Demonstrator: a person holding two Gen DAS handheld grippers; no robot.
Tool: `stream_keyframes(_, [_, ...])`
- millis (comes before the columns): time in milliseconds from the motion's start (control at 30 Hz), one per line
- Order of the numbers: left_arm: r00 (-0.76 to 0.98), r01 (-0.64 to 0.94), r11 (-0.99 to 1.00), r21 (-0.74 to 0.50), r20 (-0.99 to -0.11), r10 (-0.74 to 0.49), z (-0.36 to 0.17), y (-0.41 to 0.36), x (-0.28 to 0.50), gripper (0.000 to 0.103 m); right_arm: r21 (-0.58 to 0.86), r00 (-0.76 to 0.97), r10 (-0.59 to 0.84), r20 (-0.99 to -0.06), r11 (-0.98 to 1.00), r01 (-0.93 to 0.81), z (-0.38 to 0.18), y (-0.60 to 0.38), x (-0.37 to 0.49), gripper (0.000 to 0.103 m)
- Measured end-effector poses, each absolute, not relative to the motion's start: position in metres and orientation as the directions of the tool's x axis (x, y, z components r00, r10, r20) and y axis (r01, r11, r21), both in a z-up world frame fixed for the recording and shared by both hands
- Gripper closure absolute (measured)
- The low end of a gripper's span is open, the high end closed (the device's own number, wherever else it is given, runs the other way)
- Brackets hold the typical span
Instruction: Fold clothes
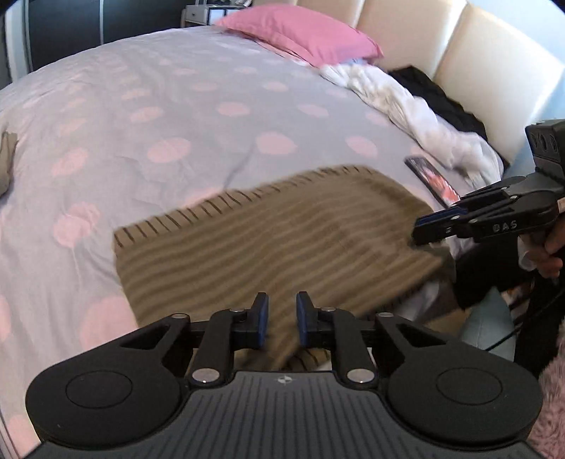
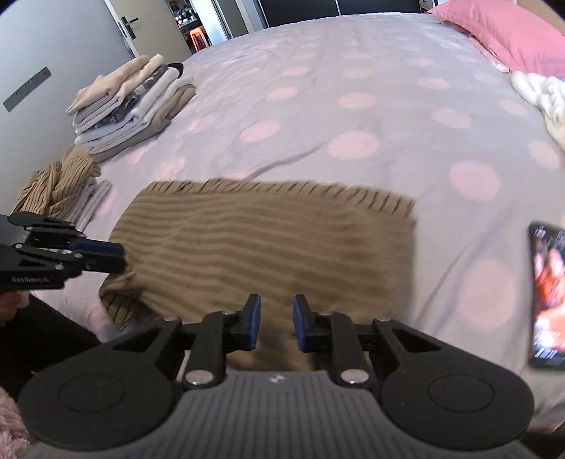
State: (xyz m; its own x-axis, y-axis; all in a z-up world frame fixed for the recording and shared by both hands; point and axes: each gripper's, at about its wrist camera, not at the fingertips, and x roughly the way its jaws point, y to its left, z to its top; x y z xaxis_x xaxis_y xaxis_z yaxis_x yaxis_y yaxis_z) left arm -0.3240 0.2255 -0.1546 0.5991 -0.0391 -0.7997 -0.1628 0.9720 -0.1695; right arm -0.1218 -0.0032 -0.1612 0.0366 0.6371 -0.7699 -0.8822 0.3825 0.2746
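A tan striped garment [image 1: 268, 240] lies folded flat on the near edge of the bed; it also shows in the right wrist view [image 2: 268, 240]. My left gripper [image 1: 281, 323] is open just above its near left part, nothing between the pads. It also shows from the side in the right wrist view [image 2: 116, 259], by the garment's left edge. My right gripper [image 2: 276, 323] is open above the garment's near edge. It appears in the left wrist view [image 1: 429, 226] at the garment's right corner.
A lilac duvet with pink dots [image 2: 317, 116] covers the bed. A stack of folded clothes [image 2: 134, 106] and a crumpled striped piece [image 2: 60, 187] sit at left. A phone [image 2: 547, 293] lies right of the garment. A pink pillow [image 1: 300, 31], white and black clothes [image 1: 406, 95] lie by the headboard.
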Motion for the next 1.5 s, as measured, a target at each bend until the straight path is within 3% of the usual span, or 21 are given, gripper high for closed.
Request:
stream_keyframes(267, [0.452, -0.134, 0.99, -0.042, -0.892, 0.023, -0.201, 0.212, -0.315, 0.093, 0.11, 0.082, 0.528, -0.846, 0.321, -0.941, -0.208, 0.018, -0.148, 0.086])
stream_keyframes(633, [0.413, -0.121, 0.993, -0.011, -0.91, 0.04, -0.205, 0.211, -0.318, 0.091, 0.075, 0.1, 0.521, -0.848, 0.304, -0.95, -0.208, 0.016, -0.148, 0.088])
stream_keyframes(700, [0.428, -0.104, 0.995, -0.009, -0.903, 0.037, -0.197, 0.208, -0.323, 0.085, 0.073, 0.103, 0.539, -0.836, 0.295, -0.953, -0.201, 0.013, -0.15, 0.086])
stream_keyframes(833, [0.521, -0.117, 0.993, -0.022, -0.853, 0.043, -0.173, 0.211, -0.333, 0.059, 0.074, 0.134, 0.607, -0.783, 0.305, -0.949, -0.179, 0.004, -0.148, 0.076])
stream_keyframes(1033, [0.62, -0.289, 0.955, -0.071, -0.774, 0.13, -0.14, 0.249, -0.332, 0.059, 0.067, 0.235, 0.651, -0.721, 0.403, -0.913, -0.148, 0.006, -0.122, 0.075])
stream_keyframes(1067, [0.62, -0.341, 0.936, -0.086, -0.769, 0.156, -0.138, 0.26, -0.33, 0.06, 0.069, 0.252, 0.649, -0.718, 0.428, -0.901, -0.144, 0.008, -0.114, 0.07])
stream_keyframes(1167, [0.614, -0.466, 0.871, -0.154, -0.765, 0.194, -0.138, 0.29, -0.328, 0.057, 0.083, 0.304, 0.639, -0.707, 0.501, -0.861, -0.138, 0.016, -0.088, 0.04])
stream_keyframes(1233, [0.592, -0.535, 0.824, -0.184, -0.778, 0.211, -0.143, 0.306, -0.328, 0.047, 0.12, 0.284, 0.631, -0.722, 0.518, -0.847, -0.141, 0.02, -0.072, 0.039])
stream_keyframes(1500, [0.526, -0.621, 0.738, -0.266, -0.839, 0.14, -0.184, 0.338, -0.33, 0.047, 0.186, 0.228, 0.572, -0.787, 0.574, -0.798, -0.176, 0.03, -0.036, 0.035])
